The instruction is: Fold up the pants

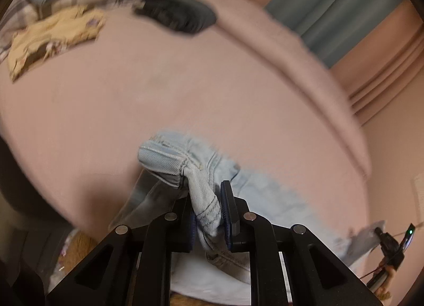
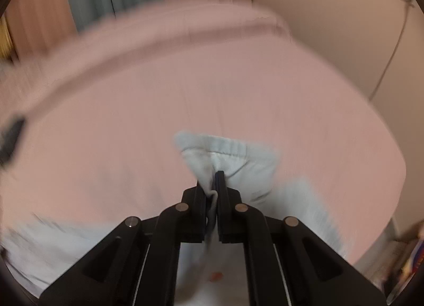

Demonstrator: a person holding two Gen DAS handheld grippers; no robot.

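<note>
1. A pink bed (image 1: pixel 185 88) fills both views, blurred.
2. Behind it hang peach curtains (image 1: pixel 384 67) beside a grey-green curtain (image 1: pixel 336 12).
3. A plain beige wall (image 2: pixel 331 14) stands to the right, with a thin cord (image 2: pixel 389 57) hanging down it.

Pale blue denim pants (image 1: pixel 169 157): woven cotton twill, matt, visible diagonal weave and raised double stitching at the seam, lower centre of left wrist view; in right wrist view the same cloth (image 2: pixel 233 155) reads soft and blurred.

Left black plastic gripper (image 1: pixel 210 213): matt, smooth arms, round brushed-metal pins, dark blue ribbed pads.

Right black plastic gripper (image 2: pixel 212 194): same finish.

Pink bed sheet (image 1: pixel 185 88): smooth matt fabric.

Yellow crumpled cloth (image 1: pixel 53 38), upper left: rough, creased.

Dark knit garment (image 1: pixel 177 14), top centre: fuzzy matt.
</note>
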